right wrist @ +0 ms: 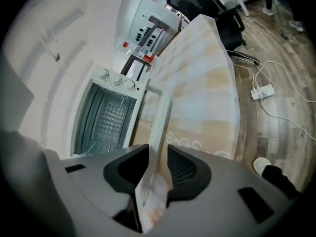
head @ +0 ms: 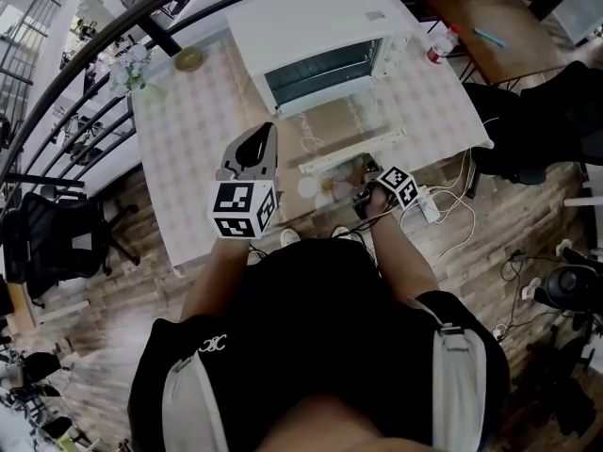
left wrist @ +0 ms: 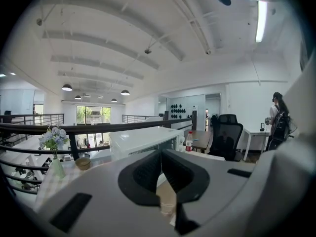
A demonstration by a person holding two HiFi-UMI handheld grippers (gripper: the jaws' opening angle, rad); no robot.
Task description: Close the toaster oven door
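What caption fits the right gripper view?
The right hand-held gripper, jaws apart, straddles the open toaster oven door.

Bright, even light fills every view. A ceiling strip light glares white and the far windows blow out. The oven cavity sits in shadow. Fisheye bending curves the edges; the corners go black.

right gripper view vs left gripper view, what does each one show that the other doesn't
Only the right gripper view: the rack inside the toaster oven, a power strip and a shoe on the floor. Only the left gripper view: flowers, a bowl, a bottle, a standing person. Both: the toaster oven and the checked table.
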